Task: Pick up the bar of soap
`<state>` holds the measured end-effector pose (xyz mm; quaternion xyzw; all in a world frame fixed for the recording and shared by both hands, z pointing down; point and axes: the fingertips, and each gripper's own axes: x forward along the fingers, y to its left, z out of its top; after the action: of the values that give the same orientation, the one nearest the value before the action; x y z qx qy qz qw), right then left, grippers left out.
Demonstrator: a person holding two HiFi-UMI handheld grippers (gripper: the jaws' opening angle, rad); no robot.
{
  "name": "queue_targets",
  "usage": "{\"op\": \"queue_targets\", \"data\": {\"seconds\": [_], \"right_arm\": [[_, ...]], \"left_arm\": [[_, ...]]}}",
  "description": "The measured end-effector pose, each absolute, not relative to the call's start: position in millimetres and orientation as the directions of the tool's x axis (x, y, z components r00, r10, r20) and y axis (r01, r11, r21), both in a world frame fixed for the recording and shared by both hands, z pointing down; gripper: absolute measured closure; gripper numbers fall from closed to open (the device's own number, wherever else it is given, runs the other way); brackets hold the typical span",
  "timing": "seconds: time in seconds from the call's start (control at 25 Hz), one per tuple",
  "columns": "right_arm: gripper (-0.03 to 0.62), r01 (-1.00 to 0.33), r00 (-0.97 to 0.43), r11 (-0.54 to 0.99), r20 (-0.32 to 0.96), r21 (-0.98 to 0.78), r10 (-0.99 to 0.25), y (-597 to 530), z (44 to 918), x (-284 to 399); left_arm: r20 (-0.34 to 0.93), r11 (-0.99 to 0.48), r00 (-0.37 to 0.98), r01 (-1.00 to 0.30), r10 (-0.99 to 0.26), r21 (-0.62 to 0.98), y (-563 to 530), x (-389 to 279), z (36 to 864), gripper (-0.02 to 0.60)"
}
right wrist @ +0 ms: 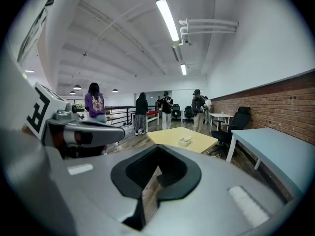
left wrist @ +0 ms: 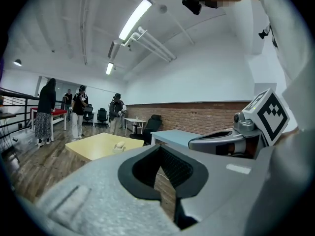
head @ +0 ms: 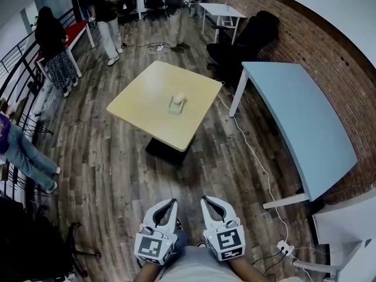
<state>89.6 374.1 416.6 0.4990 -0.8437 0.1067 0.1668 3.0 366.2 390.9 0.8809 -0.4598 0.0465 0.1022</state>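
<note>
- The bar of soap (head: 178,97) is pale and rounded. It lies on a white soap dish (head: 175,107) near the middle of a square yellow table (head: 147,96).
- The left gripper (head: 173,202) and the right gripper (head: 205,200) are held side by side low in the head view, close to the person's body. Both are well apart from the table and point toward it.
- The left gripper's jaws are pressed together with nothing between them.
- The right gripper's jaws are likewise closed and empty.
- A long light-blue table (head: 305,122) stands to the right of the yellow one, beside a brick wall (head: 335,57).
- A white cable (head: 254,153) runs across the wooden floor (head: 106,157) to a power strip (head: 284,248).
- A black office chair (head: 247,37) sits beyond the blue table.
- Several people (head: 107,16) stand at the far end of the room near a red table (head: 75,33).
</note>
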Motion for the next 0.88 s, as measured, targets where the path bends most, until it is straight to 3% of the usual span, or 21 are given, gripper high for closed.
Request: {"op": "queue_targets", "data": {"seconds": [0.88], "right_arm": [[0.591, -0.899, -0.385, 0.436, 0.411, 0.032, -0.826, 305, 423, 14]], "left_arm": [[0.13, -0.602, 0.623, -0.781, -0.771, 0.167, 287, -73, 389, 0.578]]}}
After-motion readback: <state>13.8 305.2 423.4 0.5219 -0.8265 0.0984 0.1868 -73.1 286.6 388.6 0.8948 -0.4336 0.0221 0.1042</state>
